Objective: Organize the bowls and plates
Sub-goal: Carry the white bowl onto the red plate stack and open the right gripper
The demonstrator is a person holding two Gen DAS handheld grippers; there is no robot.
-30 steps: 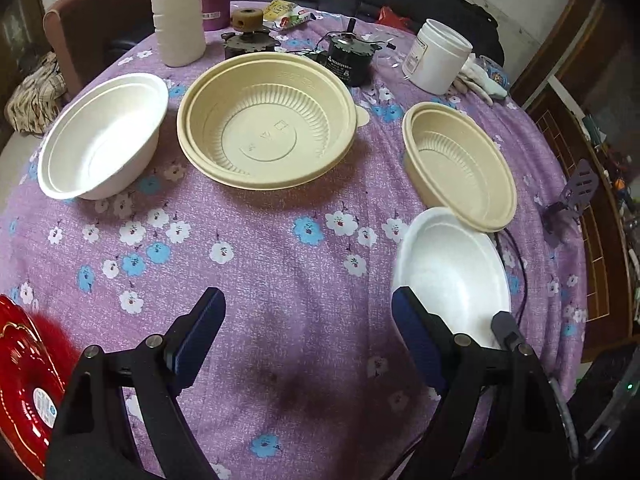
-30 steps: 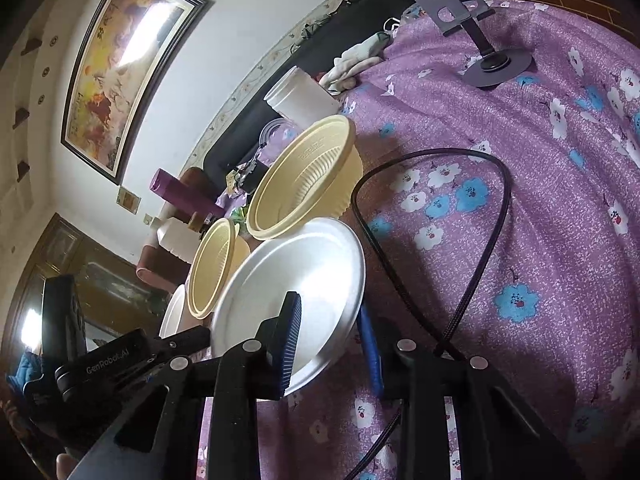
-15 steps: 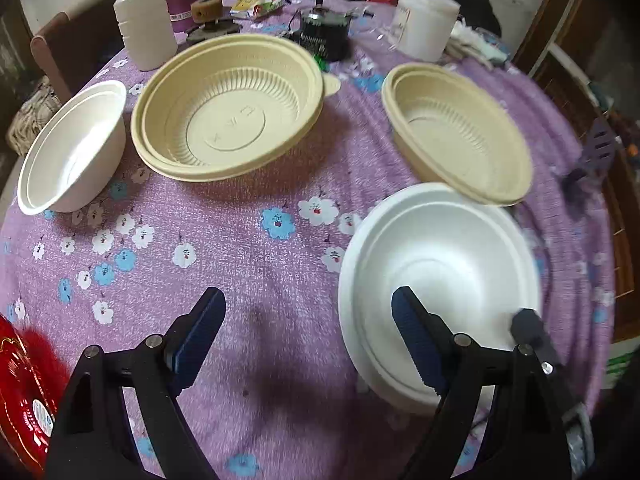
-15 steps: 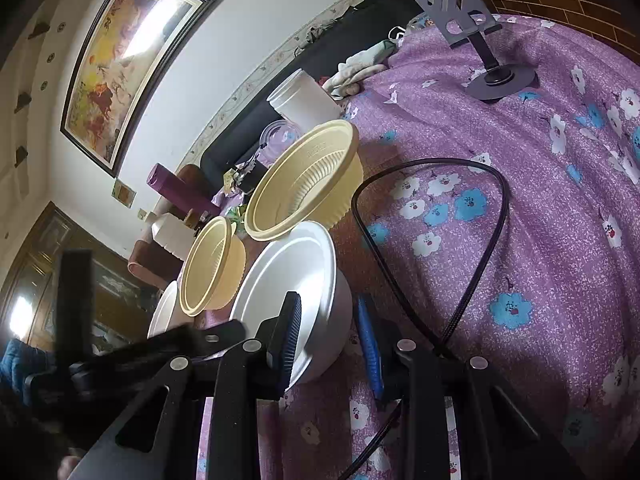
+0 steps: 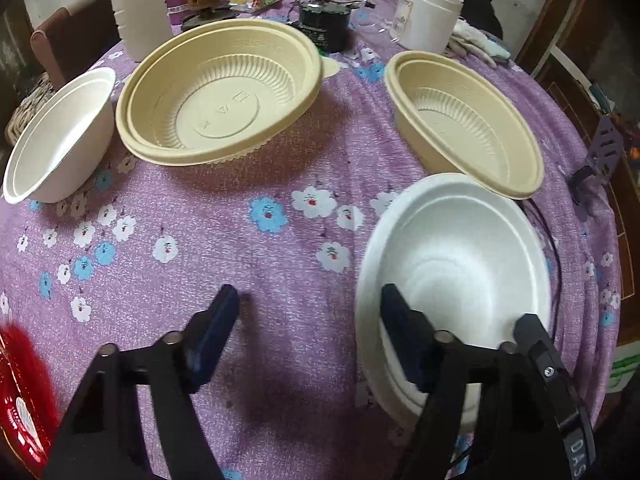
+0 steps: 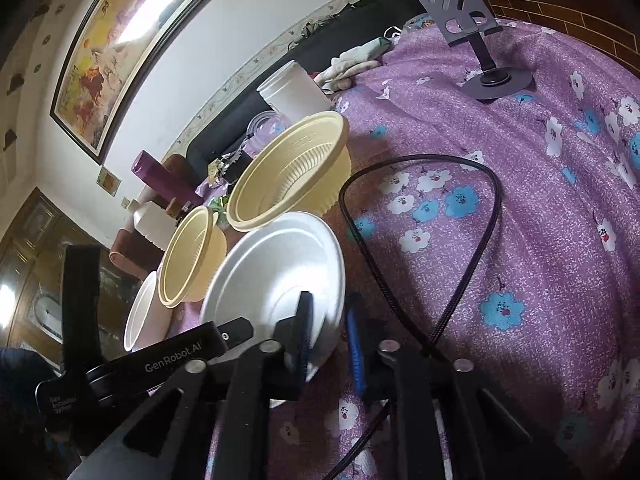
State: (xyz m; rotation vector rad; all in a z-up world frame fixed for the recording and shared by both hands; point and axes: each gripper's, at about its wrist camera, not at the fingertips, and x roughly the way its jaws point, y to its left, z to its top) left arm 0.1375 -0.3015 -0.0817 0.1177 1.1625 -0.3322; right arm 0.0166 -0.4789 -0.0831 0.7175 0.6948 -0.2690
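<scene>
A white foam bowl point(image 5: 460, 264) sits at the near right of the purple flowered table; it also shows in the right wrist view point(image 6: 276, 268). My right gripper point(image 6: 328, 332) straddles its near rim, one finger inside, one outside, jaws narrowly apart. My left gripper point(image 5: 310, 320) is open and empty, its right finger over the bowl's left rim. A second white bowl point(image 5: 56, 140) sits far left. A large beige bowl point(image 5: 220, 92) and a smaller beige bowl point(image 5: 464, 120) sit beyond.
A white bottle point(image 5: 140, 8), a white jar point(image 5: 428, 16), a black device point(image 5: 324, 28) and clutter line the far edge. A red plate point(image 5: 20, 400) lies near left. A black cable point(image 6: 420, 220) and a phone stand point(image 6: 480, 60) lie right.
The white foam bowl has tipped from on edge to upright and sits lower on the table. My left gripper has moved forward, closer to the bowls. My right gripper stays on the rim.
</scene>
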